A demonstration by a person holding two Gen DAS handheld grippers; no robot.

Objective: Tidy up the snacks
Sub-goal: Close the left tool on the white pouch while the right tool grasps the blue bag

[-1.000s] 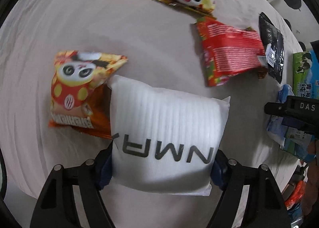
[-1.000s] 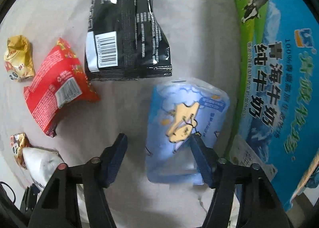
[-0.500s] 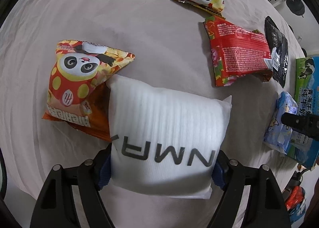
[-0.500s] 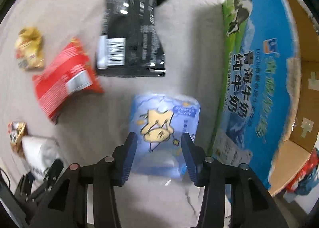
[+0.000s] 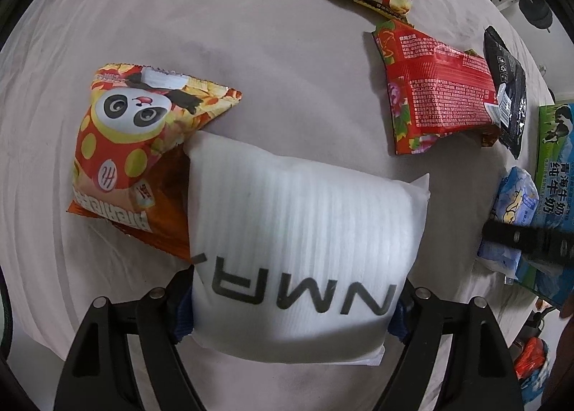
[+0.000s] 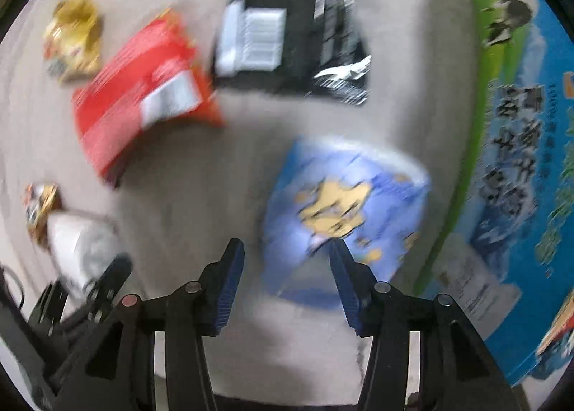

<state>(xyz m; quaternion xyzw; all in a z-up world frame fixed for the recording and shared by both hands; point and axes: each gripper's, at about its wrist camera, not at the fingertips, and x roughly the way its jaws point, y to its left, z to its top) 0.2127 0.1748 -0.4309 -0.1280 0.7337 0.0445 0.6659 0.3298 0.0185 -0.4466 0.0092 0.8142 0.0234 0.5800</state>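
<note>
White ribbed pouch point(image 5: 301, 249), grey lettering, clamped in left tool point(image 5: 290, 299)

My left gripper point(image 5: 292, 298) has the puffy white pouch point(image 5: 297, 249) clamped, touching a panda bag point(image 5: 140, 159). The blue packet point(image 6: 344, 210) lies flat by the milk box point(image 6: 520, 167).

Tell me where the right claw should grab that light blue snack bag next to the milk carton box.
Grip the light blue snack bag across its puffy middle, coming from above at the near end, away from the milk carton box. It lies flat on the cloth, its far side close against the box. The right claw is open, one finger already over the bag.
</note>
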